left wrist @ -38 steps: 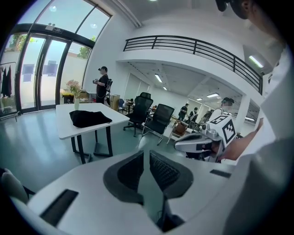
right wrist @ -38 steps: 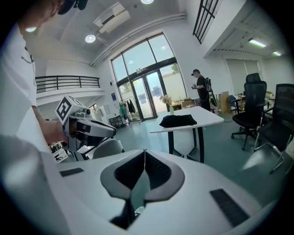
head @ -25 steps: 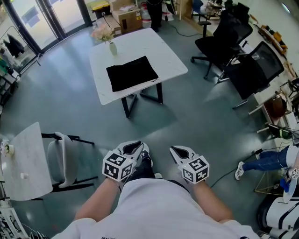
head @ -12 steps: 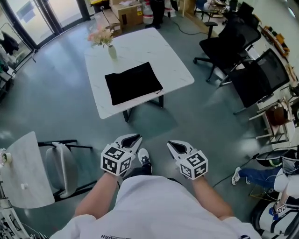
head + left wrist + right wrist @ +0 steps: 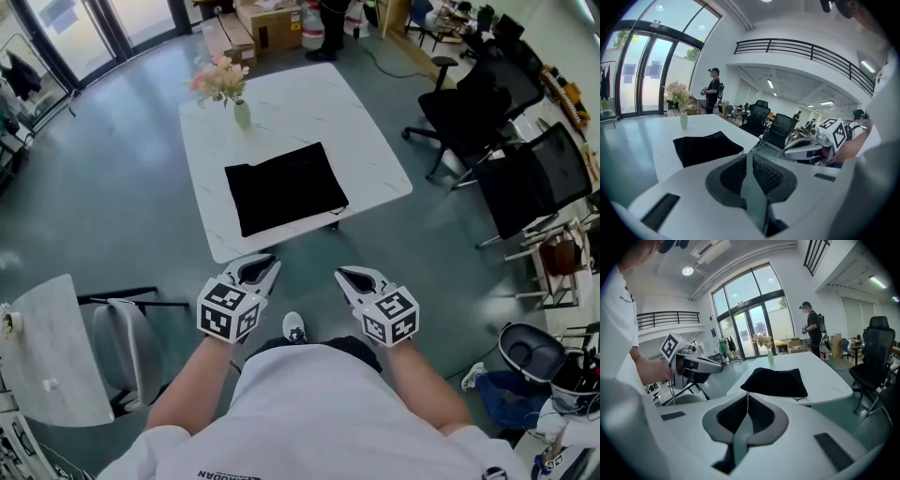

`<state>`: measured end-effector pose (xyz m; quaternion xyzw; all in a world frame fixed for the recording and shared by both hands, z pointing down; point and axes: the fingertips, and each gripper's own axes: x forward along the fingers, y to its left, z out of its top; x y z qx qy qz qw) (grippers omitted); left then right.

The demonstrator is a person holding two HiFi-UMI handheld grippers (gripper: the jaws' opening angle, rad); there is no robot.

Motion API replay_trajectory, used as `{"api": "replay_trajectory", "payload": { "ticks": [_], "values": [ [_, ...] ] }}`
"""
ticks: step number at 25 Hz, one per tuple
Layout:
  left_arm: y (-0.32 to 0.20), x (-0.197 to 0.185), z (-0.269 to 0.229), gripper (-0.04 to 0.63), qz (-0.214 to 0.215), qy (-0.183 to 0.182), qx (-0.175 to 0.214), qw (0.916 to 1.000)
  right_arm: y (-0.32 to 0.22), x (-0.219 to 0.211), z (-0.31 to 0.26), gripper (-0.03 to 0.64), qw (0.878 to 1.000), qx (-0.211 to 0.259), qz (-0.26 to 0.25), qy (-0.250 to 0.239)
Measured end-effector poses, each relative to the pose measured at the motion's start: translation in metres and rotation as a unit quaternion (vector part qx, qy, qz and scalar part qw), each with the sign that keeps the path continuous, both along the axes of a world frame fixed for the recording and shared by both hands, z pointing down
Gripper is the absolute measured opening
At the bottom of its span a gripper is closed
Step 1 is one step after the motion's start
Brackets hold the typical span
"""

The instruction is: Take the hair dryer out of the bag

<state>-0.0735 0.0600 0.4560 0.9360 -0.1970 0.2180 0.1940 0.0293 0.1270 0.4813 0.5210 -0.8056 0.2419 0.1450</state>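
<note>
Open office hall, glossy grey-green floor [image 5: 112,187], glass doors [image 5: 94,28] at upper left, black mesh office chairs [image 5: 469,103] at right. Just above frame centre, a white marble-topped square table [image 5: 375,159], carrying a small vase of pink flowers [image 5: 242,114] at its far edge and a flat black soft fabric bag [image 5: 286,187] on its near half.

No hair dryer on show; presumably inside, barely bulging the cloth. Likely a hard, smooth plastic shell, fairly light, rigid, with a trailing cord; best taken by the handle. Limp bag, prone to sliding on the slick top, so worth pinning at one edge. Mouth side not clear.

Left gripper [image 5: 265,264] and right gripper [image 5: 347,276] at lower centre, short of the table, fingers pressed together, nothing between them.
</note>
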Motion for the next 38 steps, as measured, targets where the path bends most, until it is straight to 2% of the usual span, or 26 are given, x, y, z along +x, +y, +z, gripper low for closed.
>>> {"api": "replay_trajectory", "payload": {
  "ticks": [5,12,17,31,38],
  "values": [
    [-0.018,-0.006,0.004,0.054,-0.008,0.003,-0.011,0.9999,-0.025,-0.005,-0.005,0.017,1.0,-0.006,-0.022,0.012],
    [-0.041,-0.005,0.019,0.054,-0.02,-0.003,-0.018,0.9996,-0.055,0.011,0.004,0.017,1.0,-0.011,-0.022,0.016],
    [-0.07,0.004,0.021,0.054,-0.045,-0.008,-0.01,0.9989,-0.088,0.026,0.01,0.017,0.999,-0.008,-0.042,0.015],
    [-0.158,0.087,0.031,0.054,-0.129,-0.042,-0.02,0.9906,-0.199,0.11,0.032,0.017,0.991,-0.03,-0.131,-0.005],
    [-0.186,0.114,0.036,0.054,-0.186,-0.063,-0.028,0.9802,-0.24,0.147,0.047,0.017,0.982,-0.05,-0.18,-0.008]
  ]
}}
